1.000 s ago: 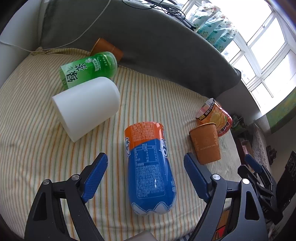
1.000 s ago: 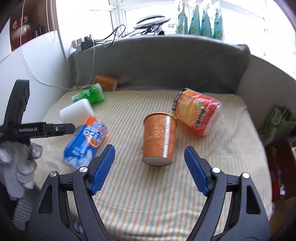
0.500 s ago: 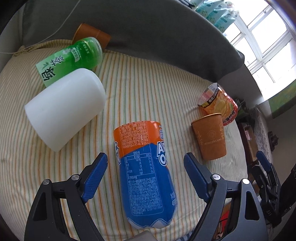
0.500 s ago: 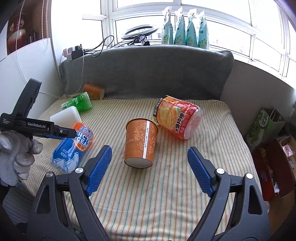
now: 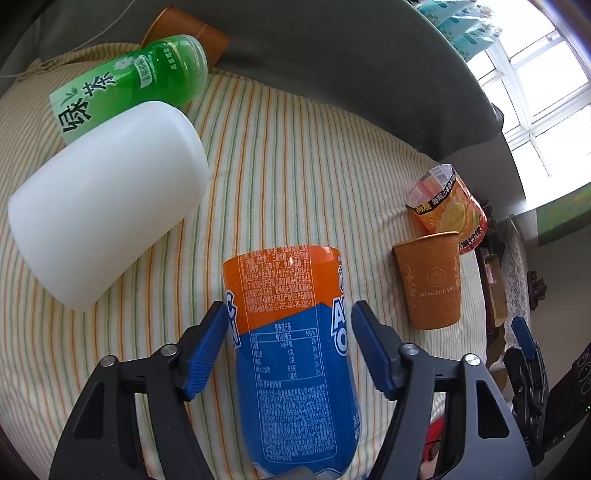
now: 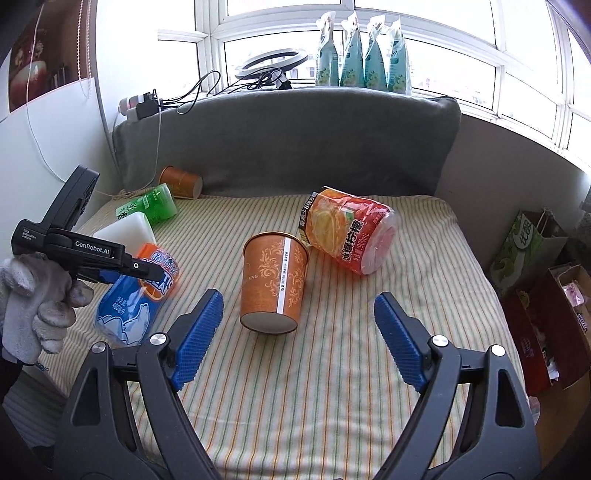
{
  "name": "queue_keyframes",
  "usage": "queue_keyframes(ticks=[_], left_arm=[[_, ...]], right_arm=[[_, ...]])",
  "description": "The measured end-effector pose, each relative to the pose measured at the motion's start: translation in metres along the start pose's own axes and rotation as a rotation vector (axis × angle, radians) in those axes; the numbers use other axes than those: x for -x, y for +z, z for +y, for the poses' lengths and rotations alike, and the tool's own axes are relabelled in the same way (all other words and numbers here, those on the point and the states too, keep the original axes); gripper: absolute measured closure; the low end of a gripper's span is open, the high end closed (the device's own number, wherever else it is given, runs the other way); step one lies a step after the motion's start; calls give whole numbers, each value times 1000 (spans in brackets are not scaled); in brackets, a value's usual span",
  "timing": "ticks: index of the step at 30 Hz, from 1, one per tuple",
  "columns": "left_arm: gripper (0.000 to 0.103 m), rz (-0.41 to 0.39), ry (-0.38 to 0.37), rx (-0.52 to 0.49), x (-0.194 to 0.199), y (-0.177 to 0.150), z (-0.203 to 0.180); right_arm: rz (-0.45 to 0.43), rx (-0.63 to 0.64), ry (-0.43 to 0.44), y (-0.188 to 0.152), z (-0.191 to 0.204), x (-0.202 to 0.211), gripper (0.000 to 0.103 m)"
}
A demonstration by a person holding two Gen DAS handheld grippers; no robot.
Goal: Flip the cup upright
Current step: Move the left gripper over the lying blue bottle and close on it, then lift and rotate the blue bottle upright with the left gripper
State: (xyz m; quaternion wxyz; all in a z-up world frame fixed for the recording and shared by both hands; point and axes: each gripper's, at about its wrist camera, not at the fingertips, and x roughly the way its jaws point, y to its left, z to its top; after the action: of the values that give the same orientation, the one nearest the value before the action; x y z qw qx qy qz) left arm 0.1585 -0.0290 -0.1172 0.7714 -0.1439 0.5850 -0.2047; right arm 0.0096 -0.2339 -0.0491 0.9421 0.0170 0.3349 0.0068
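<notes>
A blue and orange cup [image 5: 295, 354] lies on its side on the striped cover; it also shows in the right wrist view [image 6: 136, 295]. My left gripper [image 5: 290, 343] has its jaws narrowed around it, pads close beside its sides; contact is unclear. An orange paper cup [image 6: 273, 282] stands upright mid-bed, also seen in the left wrist view [image 5: 430, 280]. My right gripper [image 6: 295, 339] is open and empty just in front of it.
A white cup [image 5: 107, 225], a green tea cup [image 5: 129, 85] and a second orange paper cup [image 5: 184, 33] lie at the back left. An orange-drink cup [image 6: 347, 232] lies behind the upright cup. A grey cushion [image 6: 288, 144] backs the bed. Boxes [image 6: 546, 306] stand off the right edge.
My left gripper moved forward over the blue and orange cup and narrowed its jaws around it. My right gripper drew back and rose a little; the upright paper cup stayed put.
</notes>
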Motion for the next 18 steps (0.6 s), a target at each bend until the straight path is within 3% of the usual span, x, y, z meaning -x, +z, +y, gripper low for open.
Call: queue_keyframes(ticks=[8, 18], left_arm=[[42, -31, -13, 0, 8, -2, -4], [42, -224, 76, -125, 44, -7, -29]], right_arm=[[14, -13, -2, -2, -3, -5, 17], [28, -22, 4, -4, -3, -10, 17]])
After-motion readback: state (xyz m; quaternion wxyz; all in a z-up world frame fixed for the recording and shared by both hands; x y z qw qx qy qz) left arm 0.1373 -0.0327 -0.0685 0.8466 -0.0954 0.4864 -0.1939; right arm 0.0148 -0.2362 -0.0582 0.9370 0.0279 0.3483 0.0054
